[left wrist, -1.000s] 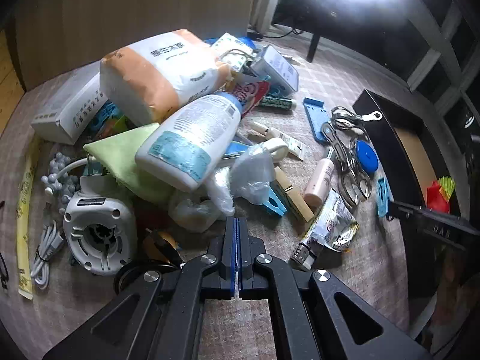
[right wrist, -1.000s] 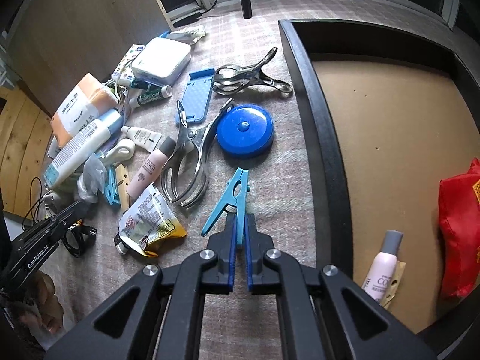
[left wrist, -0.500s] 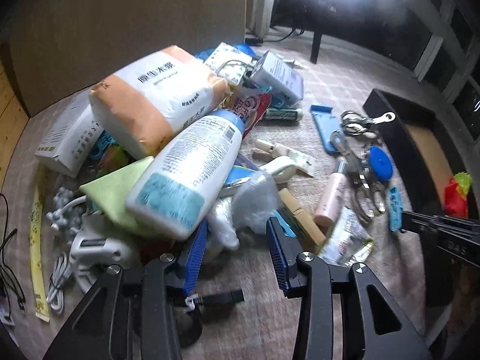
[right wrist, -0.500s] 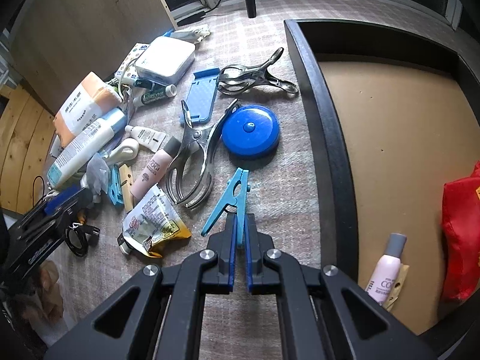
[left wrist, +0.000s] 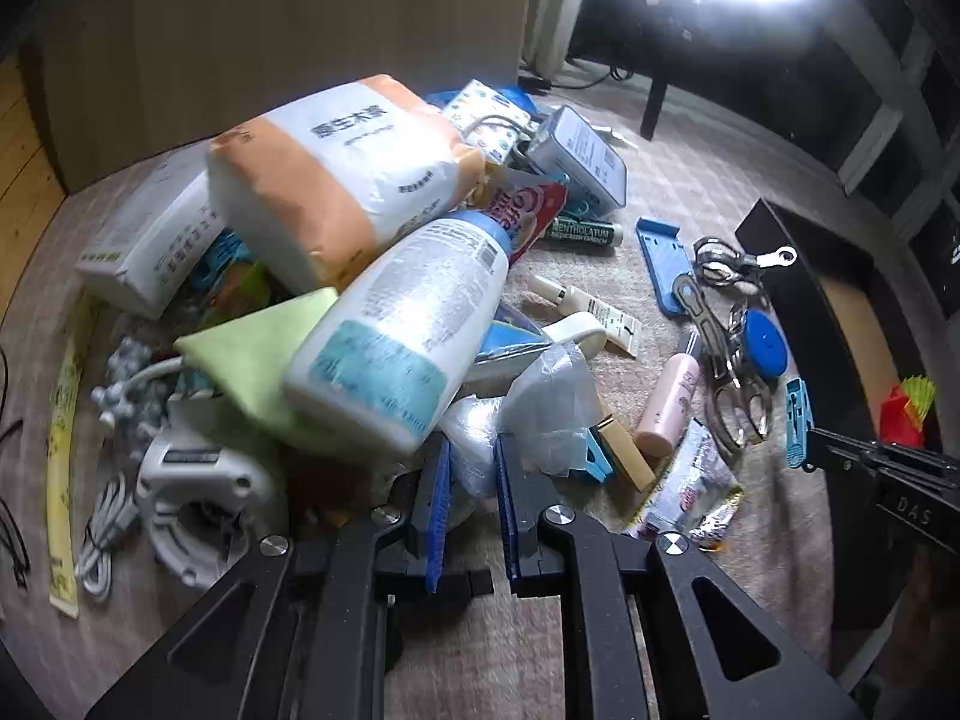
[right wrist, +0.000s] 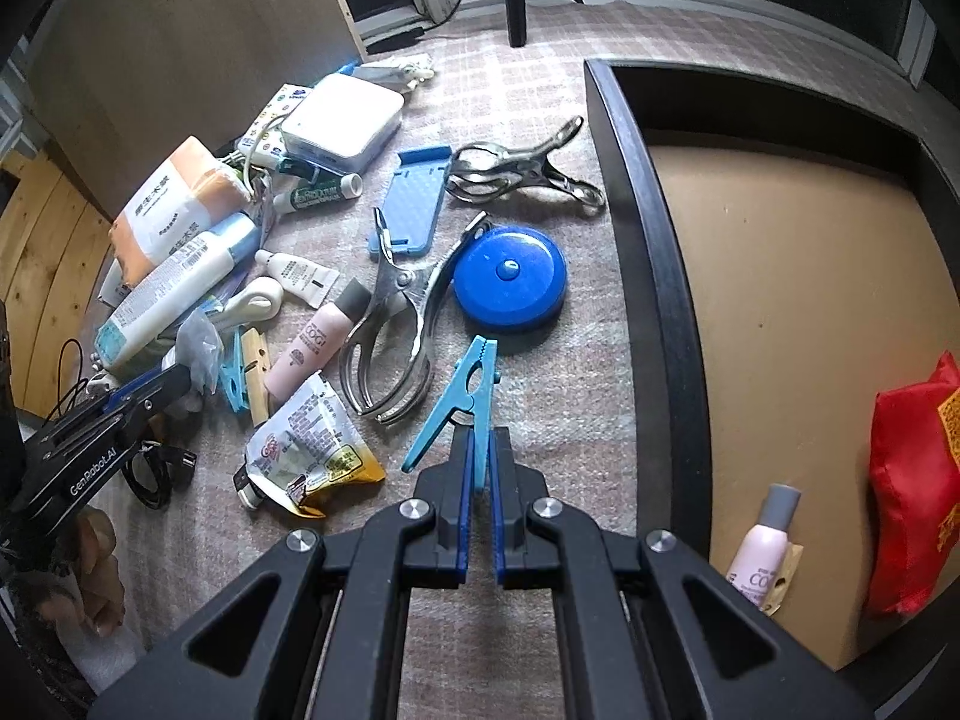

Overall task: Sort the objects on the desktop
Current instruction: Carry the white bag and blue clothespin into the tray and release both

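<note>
My left gripper [left wrist: 471, 468] has its jaws closing around a crumpled clear plastic bag [left wrist: 480, 450] at the near edge of a pile of clutter. The bag lies under a large white bottle [left wrist: 402, 330] and beside an orange-and-white pack [left wrist: 336, 180]. My right gripper [right wrist: 478, 468] is shut on a blue clothespin [right wrist: 462, 402] and holds it just left of a black tray [right wrist: 654, 276]. The left gripper also shows in the right wrist view [right wrist: 174, 381], its tips at the plastic bag [right wrist: 201, 339].
On the mat lie a blue tape measure [right wrist: 510, 285], steel clamps [right wrist: 390, 336], a pink tube [right wrist: 312, 342], a foil sachet [right wrist: 306, 456], a blue plate [right wrist: 414, 210] and a white box [right wrist: 342, 123]. The tray holds a red pouch [right wrist: 912, 480] and a pink bottle [right wrist: 762, 546].
My left gripper opened, moved forward into the pile, and its jaws have narrowed around the plastic bag. The right gripper has stayed shut on the clothespin and barely moved.
</note>
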### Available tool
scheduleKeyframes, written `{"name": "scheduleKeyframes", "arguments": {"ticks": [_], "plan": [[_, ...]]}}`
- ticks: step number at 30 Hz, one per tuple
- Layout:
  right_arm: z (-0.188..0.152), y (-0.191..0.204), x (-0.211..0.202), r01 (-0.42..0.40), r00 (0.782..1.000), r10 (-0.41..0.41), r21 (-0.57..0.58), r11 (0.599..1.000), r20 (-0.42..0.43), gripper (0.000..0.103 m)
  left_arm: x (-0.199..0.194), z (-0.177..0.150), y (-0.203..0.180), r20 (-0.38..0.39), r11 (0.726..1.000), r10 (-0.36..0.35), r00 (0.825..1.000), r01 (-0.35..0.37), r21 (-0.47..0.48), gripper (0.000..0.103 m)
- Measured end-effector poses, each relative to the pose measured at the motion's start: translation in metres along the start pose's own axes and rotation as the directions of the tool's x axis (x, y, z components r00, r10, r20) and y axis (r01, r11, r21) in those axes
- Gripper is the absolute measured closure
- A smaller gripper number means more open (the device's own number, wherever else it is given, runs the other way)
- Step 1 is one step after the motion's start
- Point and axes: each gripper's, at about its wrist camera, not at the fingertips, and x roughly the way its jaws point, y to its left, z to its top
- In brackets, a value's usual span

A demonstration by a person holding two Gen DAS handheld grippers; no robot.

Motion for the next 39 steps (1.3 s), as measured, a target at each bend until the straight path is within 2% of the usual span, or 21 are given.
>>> {"name": "scheduleKeyframes", "arguments": {"ticks": [6, 12, 18, 26, 34, 39], "plan": [[0.0, -0.001, -0.011, -0.006, 1.0, 0.007, -0.017, 1.0, 0.022, 0.098, -0.02, 0.001, -0.002, 0.027, 0.999, -0.025, 0.999, 0.026, -0.031, 0.089], [0.001, -0.01, -0.028, -0.004, 0.998, 0.005, -0.022, 1.0, 0.055, 0.098, -0.04, 0.005, -0.025, 0.058, 0.998, -0.065, 0.996, 0.066, -0.018, 0.089], [0.0, -0.036, -0.052, 0.026, 0.994, -0.025, -0.009, 1.0, 0.104, 0.098, -0.046, 0.01, -0.072, 0.066, 0.991, -0.135, 0.989, 0.133, 0.03, 0.089], [-0.007, -0.087, -0.075, 0.076, 0.986, -0.081, 0.039, 0.996, 0.144, 0.098, -0.043, 0.004, -0.162, 0.043, 0.964, -0.24, 0.97, 0.233, 0.127, 0.089], [-0.017, -0.14, -0.093, 0.117, 0.978, -0.131, 0.096, 0.988, 0.161, 0.098, -0.038, -0.011, -0.238, 0.001, 0.938, -0.29, 0.957, 0.284, 0.2, 0.089], [-0.021, -0.165, -0.103, 0.134, 0.974, -0.154, 0.123, 0.983, 0.167, 0.098, -0.036, -0.014, -0.265, -0.01, 0.927, -0.306, 0.952, 0.3, 0.226, 0.089]]}}
